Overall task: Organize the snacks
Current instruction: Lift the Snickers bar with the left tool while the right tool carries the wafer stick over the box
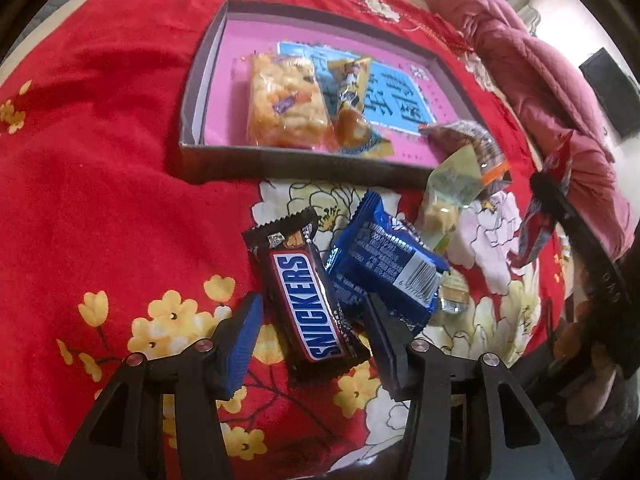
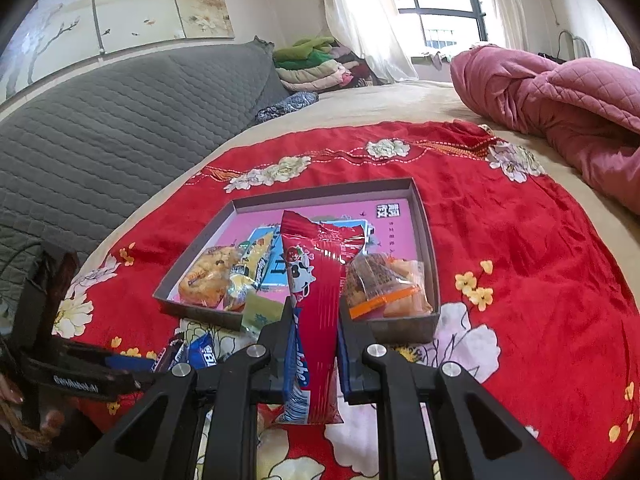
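I am looking down my left gripper (image 1: pixel 312 320), whose jaws are standing spread on either side of a Snickers bar (image 1: pixel 306 304): one glossy brown wrapper with crimped ends, lying flat on the red floral cloth (image 1: pixel 100 168) that is covering the bed. Just beside it, touching its right edge, one shiny blue foil packet (image 1: pixel 390 256) is lying barcode-side up. One clear-and-green candy wrapper (image 1: pixel 444 196) is sitting beyond that, near the box's front wall.

The shallow grey cardboard box (image 1: pixel 200 80), rectangular with a pink printed floor, is holding three snacks that I am counting from the left wrist view: one clear-wrapped block of puffed rice crisp (image 1: pixel 286 104), one yellow twisted packet (image 1: pixel 352 108) touching it, and one clear bag with an orange strip (image 2: pixel 384 288) in the near right corner.

My right gripper (image 2: pixel 314 320) is pinching one long red foil packet (image 2: pixel 320 292) printed with a cartoon cow, holding it upright above the box's near edge. A quilted pink blanket (image 2: pixel 560 96) is lying bunched on the bed behind.
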Demonstrator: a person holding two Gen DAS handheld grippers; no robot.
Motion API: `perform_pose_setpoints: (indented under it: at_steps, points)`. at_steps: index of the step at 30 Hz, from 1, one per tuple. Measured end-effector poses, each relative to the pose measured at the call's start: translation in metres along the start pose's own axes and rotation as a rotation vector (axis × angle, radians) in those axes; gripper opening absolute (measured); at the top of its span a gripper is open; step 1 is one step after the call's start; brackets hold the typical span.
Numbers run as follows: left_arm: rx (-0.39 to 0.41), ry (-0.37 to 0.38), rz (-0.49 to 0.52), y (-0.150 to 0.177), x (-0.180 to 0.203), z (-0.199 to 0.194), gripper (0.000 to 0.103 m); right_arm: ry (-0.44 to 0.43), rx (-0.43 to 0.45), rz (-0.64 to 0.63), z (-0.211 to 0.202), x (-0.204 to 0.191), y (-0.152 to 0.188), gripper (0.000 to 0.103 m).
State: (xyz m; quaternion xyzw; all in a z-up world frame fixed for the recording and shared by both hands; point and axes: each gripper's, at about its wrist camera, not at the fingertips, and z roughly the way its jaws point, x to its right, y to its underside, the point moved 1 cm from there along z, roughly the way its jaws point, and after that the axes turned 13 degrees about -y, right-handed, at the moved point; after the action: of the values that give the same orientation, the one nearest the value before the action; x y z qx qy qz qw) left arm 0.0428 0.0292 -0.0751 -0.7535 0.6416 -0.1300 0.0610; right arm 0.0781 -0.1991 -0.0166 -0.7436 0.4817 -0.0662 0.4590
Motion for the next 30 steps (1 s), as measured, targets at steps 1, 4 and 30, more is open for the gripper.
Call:
perform_pose_setpoints:
  at_steps: [1,4,30]
  points:
    - [0.000,-0.002,-0.001,0.000,0.001,0.001,0.053,-0.001,0.002,0.000,0.001,0.000,-0.001,0.017]
    - [-0.005,0.010,-0.022,0.000,-0.002,0.002,0.053,-0.002,0.010,-0.003,0.005,-0.001,-0.006,0.017]
    - [0.164,0.031,-0.039,-0.028,-0.007,-0.036,0.033,-0.008,0.062,0.010,0.031,0.004,-0.034,0.017]
